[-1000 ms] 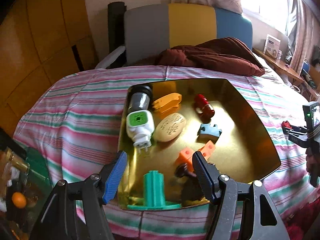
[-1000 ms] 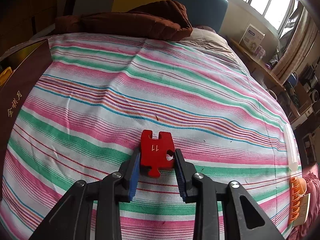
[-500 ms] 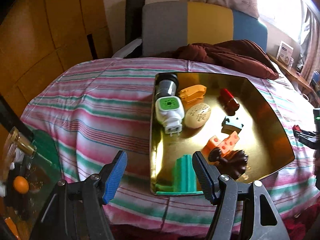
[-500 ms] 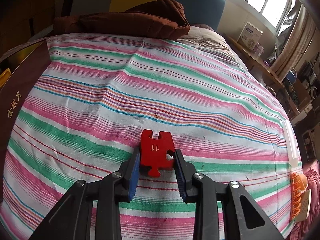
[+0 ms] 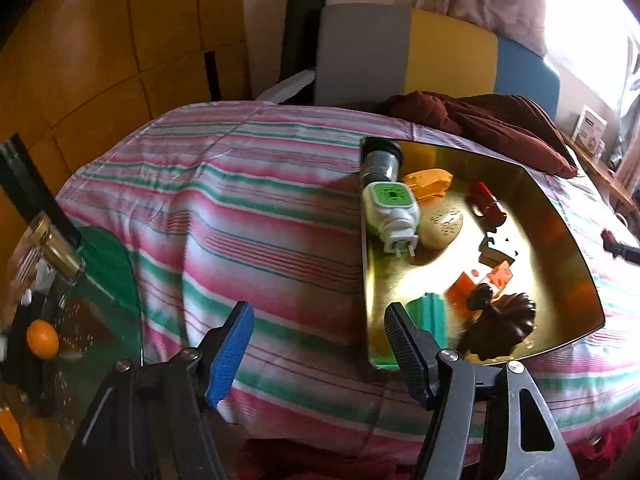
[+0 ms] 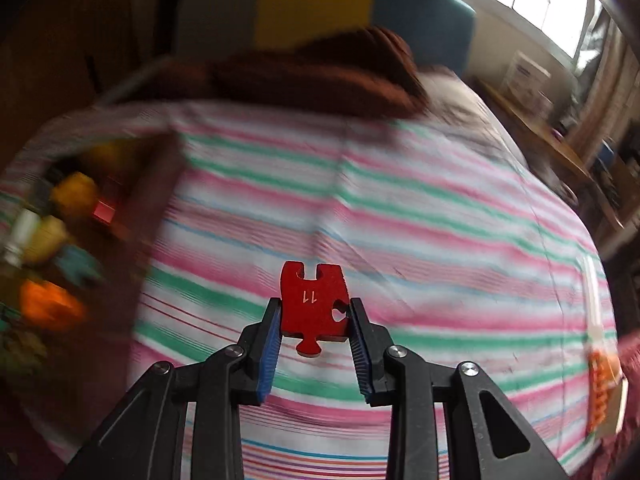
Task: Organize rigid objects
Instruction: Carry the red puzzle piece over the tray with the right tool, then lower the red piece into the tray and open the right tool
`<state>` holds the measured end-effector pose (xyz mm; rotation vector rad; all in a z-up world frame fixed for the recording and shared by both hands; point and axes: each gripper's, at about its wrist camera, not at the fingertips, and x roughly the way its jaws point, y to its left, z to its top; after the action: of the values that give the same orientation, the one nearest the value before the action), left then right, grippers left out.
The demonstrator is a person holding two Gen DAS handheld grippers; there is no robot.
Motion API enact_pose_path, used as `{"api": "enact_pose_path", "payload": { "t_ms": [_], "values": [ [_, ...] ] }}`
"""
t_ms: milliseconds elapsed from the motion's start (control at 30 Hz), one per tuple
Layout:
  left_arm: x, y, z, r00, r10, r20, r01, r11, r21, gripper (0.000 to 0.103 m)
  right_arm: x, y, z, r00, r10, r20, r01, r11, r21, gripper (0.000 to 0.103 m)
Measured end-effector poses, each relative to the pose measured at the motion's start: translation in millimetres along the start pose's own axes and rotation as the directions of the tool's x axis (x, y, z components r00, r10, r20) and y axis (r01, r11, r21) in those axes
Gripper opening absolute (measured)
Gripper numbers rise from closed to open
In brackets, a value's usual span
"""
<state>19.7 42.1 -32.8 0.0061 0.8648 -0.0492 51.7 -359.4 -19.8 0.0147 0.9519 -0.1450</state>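
Observation:
My right gripper [image 6: 314,322] is shut on a red puzzle piece [image 6: 314,304] marked 11 and holds it above the striped bedcover [image 6: 400,220]. The gold tray [image 5: 560,216] lies on the bed in the left wrist view and holds several objects: a white and green plug [image 5: 390,210], a grey bottle [image 5: 380,160], an orange piece [image 5: 430,180], a tan oval [image 5: 442,226], a red cylinder [image 5: 486,200], a blue puzzle piece [image 5: 498,250], orange blocks [image 5: 480,284], a green spool [image 5: 430,314] and a dark brown piece [image 5: 500,322]. My left gripper [image 5: 318,338] is open and empty, left of the tray's near corner. The tray shows blurred at the left of the right wrist view [image 6: 120,260].
A brown blanket [image 5: 480,120] lies at the bed's far end before a grey, yellow and blue headboard [image 5: 420,56]. A green glass table [image 5: 108,280] with a jar [image 5: 44,248] and an orange ball [image 5: 42,338] stands at the left. An orange clip [image 6: 600,388] lies at the bed's right edge.
My left gripper has swung left, away from the tray, staying open. My right gripper has lifted the red puzzle piece and moved toward the tray, which has come into its view.

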Motion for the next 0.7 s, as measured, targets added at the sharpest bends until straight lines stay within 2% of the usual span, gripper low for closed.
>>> {"api": "enact_pose_path", "payload": {
  "t_ms": [133,233,400,567,700],
  "values": [
    [1.5,6.6,-2.4,1.000,0.001,-0.006,-0.001,1.000,-0.018,0.069,-14.9,64.4,29.7,0.989,0.138,0.042,-0.134,0.986,-0.103,0.031],
    [0.4,9.2,-2.3,1.000,-0.001,-0.004,0.001,1.000,-0.025,0.069,-10.3,112.0,46.0,0.977,0.212,0.032,-0.204,0.963,-0.176,0.032],
    [0.3,16.0,-3.3,1.000,-0.002,-0.006,0.001,0.999,-0.040,0.069,17.4,170.1,62.0,0.968,0.250,-0.026,-0.249,0.943,-0.219,0.031],
    [5.5,21.6,-5.3,1.000,-0.003,-0.022,0.002,0.998,-0.058,0.069,47.3,196.1,69.0,0.962,0.259,-0.083,-0.271,0.942,-0.200,0.031],
    [8.6,22.8,-7.7,0.999,-0.008,-0.032,0.006,0.998,-0.062,0.069,74.8,203.3,71.0,0.965,0.232,-0.122,-0.252,0.950,-0.183,0.032]
  ]
}}
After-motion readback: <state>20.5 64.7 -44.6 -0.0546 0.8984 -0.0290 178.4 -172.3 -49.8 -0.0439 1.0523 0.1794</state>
